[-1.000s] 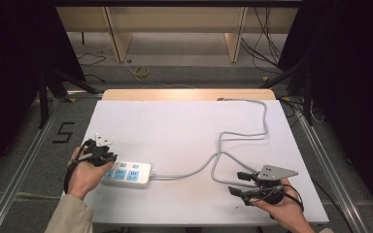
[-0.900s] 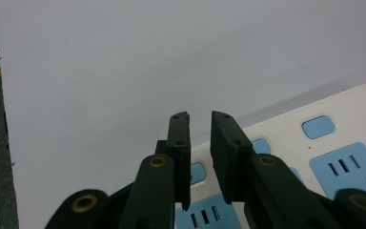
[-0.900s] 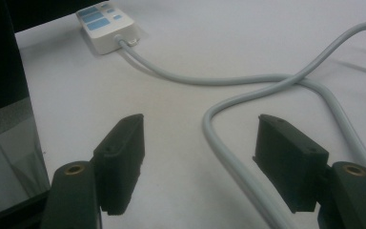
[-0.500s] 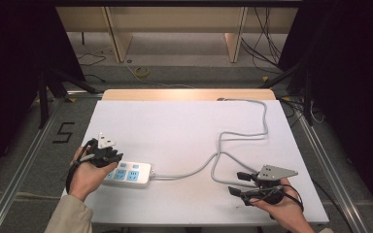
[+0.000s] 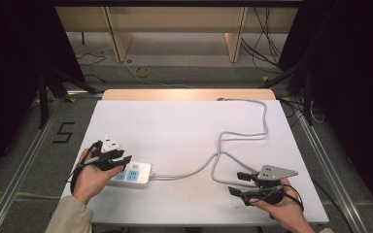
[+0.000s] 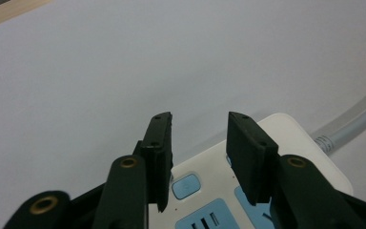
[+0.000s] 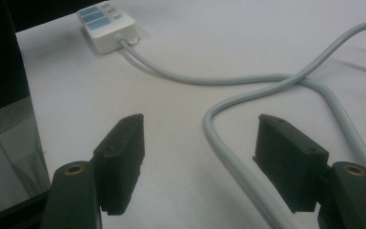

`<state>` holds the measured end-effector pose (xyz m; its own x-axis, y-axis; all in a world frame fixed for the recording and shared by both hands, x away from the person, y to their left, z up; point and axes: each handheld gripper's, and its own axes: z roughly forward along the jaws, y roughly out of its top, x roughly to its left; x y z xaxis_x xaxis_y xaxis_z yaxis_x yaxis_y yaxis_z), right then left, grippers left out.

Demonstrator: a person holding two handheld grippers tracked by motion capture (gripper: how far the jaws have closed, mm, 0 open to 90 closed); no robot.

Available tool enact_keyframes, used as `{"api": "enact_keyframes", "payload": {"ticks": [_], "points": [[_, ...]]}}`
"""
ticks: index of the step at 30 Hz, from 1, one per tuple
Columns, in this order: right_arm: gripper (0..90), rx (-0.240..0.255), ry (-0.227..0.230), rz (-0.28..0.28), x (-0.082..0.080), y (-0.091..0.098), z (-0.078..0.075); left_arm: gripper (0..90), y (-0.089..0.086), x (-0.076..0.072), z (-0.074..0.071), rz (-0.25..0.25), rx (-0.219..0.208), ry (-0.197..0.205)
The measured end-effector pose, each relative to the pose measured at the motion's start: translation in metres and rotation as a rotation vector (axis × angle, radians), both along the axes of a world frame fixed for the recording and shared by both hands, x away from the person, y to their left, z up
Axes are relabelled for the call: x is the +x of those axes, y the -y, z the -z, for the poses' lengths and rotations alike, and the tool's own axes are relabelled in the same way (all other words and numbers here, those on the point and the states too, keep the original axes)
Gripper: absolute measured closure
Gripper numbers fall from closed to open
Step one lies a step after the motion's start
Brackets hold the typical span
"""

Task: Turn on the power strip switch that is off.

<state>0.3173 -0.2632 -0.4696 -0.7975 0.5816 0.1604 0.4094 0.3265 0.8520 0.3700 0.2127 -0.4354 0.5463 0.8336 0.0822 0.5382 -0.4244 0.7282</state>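
L gripper (image 6: 198, 143) jaws part-spread, empty, over near end of power strip (image 5: 133, 175) at table's (image 5: 184, 126) front-left; R gripper (image 7: 198, 148) spread wide astride grey cable (image 7: 228, 143) — judge: centre jaws on strip w/o pressing its switch, then close.

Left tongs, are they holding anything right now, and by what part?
Nothing. The left tongs are open above the power strip, not gripping it.

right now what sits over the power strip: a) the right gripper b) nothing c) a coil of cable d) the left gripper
d: the left gripper, jaws open, hovers over the white power strip, while the right gripper is off by the grey cable.
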Motion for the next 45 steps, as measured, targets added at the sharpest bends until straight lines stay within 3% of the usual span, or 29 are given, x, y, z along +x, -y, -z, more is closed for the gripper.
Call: {"api": "enact_keyframes", "payload": {"ticks": [6, 15, 23, 26, 30, 45], "points": [[34.9, -0.002, 0.002, -0.001, 0.0, 0.0, 0.0, 53.5, 0.006, -0.002, 0.0, 0.038, -0.007, 0.029], [34.9, 0.002, 0.001, 0.001, -0.001, 0.001, 0.0, 44.2, 0.017, -0.006, 0.001, 0.096, -0.076, 0.032], [34.8, 0.005, 0.004, -0.001, -0.001, 0.001, 0.0, 36.5, 0.032, -0.012, 0.005, 0.187, -0.098, 0.042], [34.8, 0.001, 0.004, -0.001, -0.001, 0.002, -0.001, 32.7, 0.038, -0.015, 0.008, 0.24, -0.077, 0.035], [34.7, 0.001, 0.002, 0.0, -0.001, 0.002, -0.001, 30.6, 0.044, -0.019, 0.01, 0.273, -0.068, 0.02], [34.5, 0.001, 0.001, 0.0, -0.002, 0.002, 0.0, 28.4, 0.049, -0.036, 0.021, 0.306, -0.058, 0.023]]}}
